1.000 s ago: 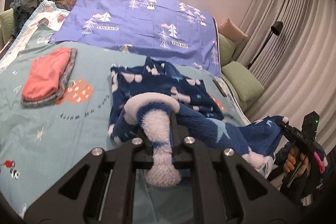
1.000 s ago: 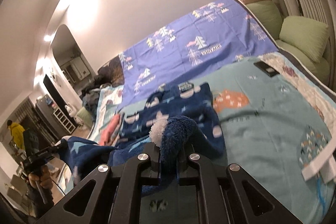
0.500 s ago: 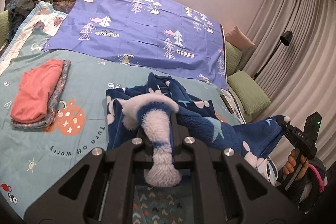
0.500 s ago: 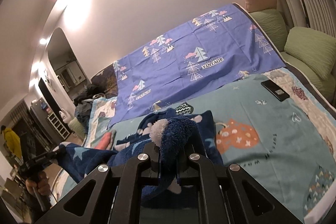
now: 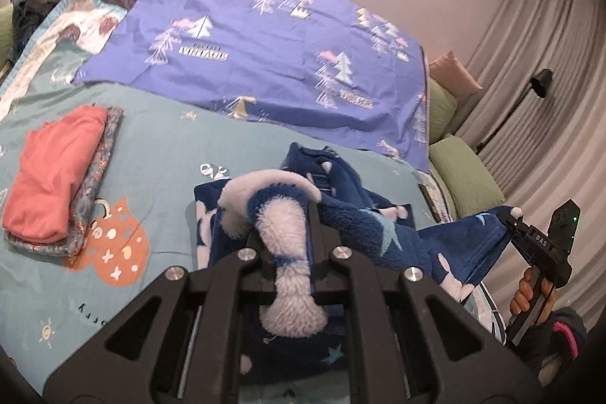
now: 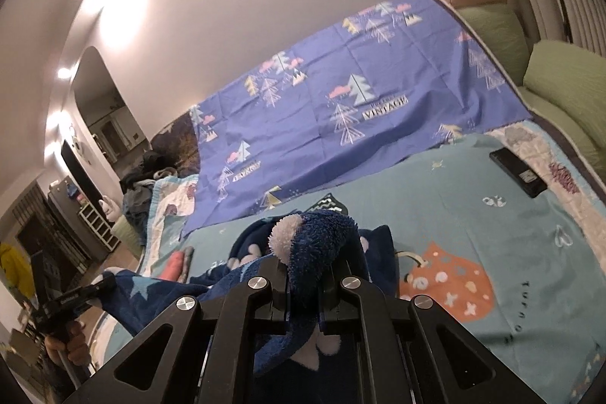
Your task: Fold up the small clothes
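Two grippers: both were clamped on one fleece garment, each pinching a separate bunch of it.
Left gripper (image 5: 291,252): jaws closed tight on a white-and-blue fleece edge; the pile bulged out above and below the fingers.
Right gripper (image 6: 303,290): jaws closed on a blue fold tipped with a white tuft; in the left view it showed far to the right of the fleece bulk, held by a hand (image 5: 532,294).
Fleece (image 5: 378,214): navy with pale stars and white patches; stretched in the air between the two grippers, its far part draped down onto the bed (image 5: 163,154).
Landmark, fleece: a folded stack (image 5: 57,177), coral on top of a patterned piece, lay well to the left of the fleece on the bed; a purple sheet (image 5: 284,48) was spread beyond it; a dark phone (image 6: 518,172) lay well to its right.
Step in hand: judged as the lift-and-spread, with the near edge raised and pulled taut.
Next move: likely calls for carrying the held edge forward over the draped part, both grippers level and matched in pace, then lowering before letting go.
Risk: uneven tension could skew the fold, and thick pile may slip.
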A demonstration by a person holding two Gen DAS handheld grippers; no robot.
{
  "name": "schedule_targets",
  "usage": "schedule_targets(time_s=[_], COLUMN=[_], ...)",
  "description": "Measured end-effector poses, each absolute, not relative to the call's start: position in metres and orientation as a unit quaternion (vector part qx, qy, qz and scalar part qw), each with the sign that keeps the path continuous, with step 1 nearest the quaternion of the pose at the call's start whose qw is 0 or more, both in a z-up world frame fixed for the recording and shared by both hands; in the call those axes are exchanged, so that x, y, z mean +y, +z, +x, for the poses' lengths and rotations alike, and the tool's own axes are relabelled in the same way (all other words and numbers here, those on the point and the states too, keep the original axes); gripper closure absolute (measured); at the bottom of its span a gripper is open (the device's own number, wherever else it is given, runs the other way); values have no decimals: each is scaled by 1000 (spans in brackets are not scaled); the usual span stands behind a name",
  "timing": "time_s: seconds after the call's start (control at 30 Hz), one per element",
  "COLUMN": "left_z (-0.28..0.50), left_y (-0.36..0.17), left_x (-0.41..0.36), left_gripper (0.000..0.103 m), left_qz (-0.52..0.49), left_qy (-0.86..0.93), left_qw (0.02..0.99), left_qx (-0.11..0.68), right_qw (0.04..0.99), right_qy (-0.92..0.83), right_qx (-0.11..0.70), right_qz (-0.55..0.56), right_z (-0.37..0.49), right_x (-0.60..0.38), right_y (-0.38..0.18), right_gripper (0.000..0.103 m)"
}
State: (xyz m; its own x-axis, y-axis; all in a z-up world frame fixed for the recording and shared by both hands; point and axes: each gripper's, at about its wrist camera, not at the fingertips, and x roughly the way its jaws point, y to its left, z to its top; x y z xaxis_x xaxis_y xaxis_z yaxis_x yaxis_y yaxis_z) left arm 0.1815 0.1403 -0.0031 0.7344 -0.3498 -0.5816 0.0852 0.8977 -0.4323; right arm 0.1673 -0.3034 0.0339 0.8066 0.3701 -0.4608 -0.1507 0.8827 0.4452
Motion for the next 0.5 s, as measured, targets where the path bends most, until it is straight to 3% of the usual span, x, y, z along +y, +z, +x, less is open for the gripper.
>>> schedule_targets(time_s=[0.27, 0.5], left_z=[262, 288], left_y=[-59, -107], left_x=[137, 144], left_gripper=[92, 92], left_qz=[-194, -224], left_qy=[-83, -73], left_qw=[889, 868], left_qx=[407, 438], right_qw=[909, 889], right_qy=[118, 67], right_qx=[339, 411], right_qz=[212, 189], right_z=[246, 287], right_x=[-297, -296], right_y=[-11, -65], right_gripper=[95, 92])
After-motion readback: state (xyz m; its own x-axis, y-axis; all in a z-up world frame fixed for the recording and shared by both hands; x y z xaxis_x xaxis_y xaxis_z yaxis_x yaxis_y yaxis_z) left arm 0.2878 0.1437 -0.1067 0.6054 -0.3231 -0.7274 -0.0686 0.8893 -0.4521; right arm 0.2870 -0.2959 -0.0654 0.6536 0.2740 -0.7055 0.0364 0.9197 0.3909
